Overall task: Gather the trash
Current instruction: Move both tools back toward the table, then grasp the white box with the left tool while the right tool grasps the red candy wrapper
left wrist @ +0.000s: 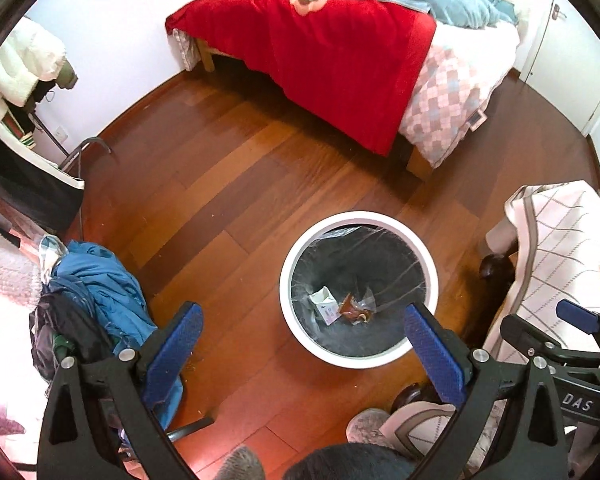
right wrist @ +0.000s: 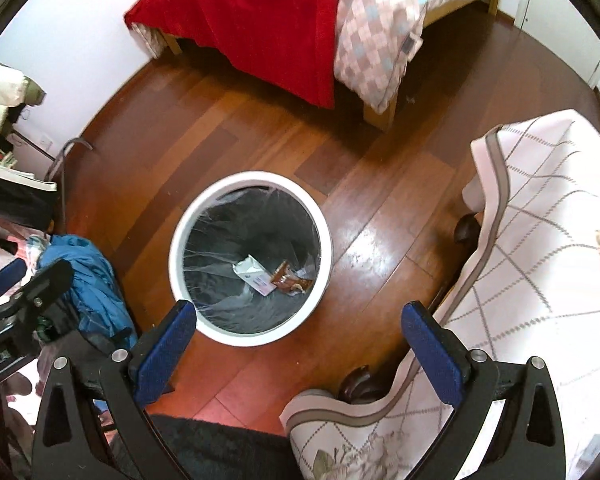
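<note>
A round white trash bin (left wrist: pixel 434 276) with a clear liner stands on the wooden floor; it also shows in the right wrist view (right wrist: pixel 176 236). Inside lie a white carton (left wrist: pixel 324 303) (right wrist: pixel 254 274) and a brown wrapper (left wrist: pixel 352 309) (right wrist: pixel 290 278). My left gripper (left wrist: pixel 304 340) is open and empty, held above the floor just near and left of the bin. My right gripper (right wrist: pixel 300 334) is open and empty, above the bin's near right side. The right gripper also shows at the right edge of the left wrist view (left wrist: pixel 572 320).
A bed with a red blanket (left wrist: pixel 332 64) (right wrist: pixel 252 20) stands at the far side. A blue garment pile on a chair (left wrist: pixel 100 280) (right wrist: pixel 88 280) is at the left. A white checked cloth over furniture (left wrist: pixel 560 248) (right wrist: pixel 540 240) is at the right.
</note>
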Demonstrator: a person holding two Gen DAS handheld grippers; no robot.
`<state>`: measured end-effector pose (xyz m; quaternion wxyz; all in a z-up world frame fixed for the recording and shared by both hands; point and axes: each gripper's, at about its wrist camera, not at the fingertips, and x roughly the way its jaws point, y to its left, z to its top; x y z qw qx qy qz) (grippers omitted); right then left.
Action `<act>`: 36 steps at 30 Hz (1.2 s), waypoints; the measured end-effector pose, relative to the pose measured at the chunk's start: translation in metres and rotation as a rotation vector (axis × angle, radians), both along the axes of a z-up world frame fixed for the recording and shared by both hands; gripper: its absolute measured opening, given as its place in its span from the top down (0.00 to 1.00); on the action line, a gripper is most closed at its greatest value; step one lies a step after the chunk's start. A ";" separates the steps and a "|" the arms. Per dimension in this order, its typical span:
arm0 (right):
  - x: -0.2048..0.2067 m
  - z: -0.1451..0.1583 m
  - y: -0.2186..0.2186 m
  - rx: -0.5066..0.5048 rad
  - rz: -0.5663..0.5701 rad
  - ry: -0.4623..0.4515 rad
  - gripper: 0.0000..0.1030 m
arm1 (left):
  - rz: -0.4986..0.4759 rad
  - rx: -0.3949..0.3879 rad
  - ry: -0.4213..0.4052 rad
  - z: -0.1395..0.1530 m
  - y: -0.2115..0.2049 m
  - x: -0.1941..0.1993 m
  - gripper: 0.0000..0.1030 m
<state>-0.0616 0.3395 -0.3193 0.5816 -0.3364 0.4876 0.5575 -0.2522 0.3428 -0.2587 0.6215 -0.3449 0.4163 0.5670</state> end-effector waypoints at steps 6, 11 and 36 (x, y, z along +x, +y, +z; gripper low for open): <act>0.001 0.052 -0.038 0.091 0.000 0.010 0.00 | -0.008 0.057 -0.020 0.038 -0.030 -0.001 0.00; 0.007 0.095 -0.072 0.169 -0.026 0.054 0.00 | -0.026 0.115 -0.042 0.075 -0.058 0.004 0.00; 0.277 0.069 -0.422 -0.021 -0.797 0.069 0.00 | -0.590 -0.076 0.018 -0.005 -0.236 0.289 0.00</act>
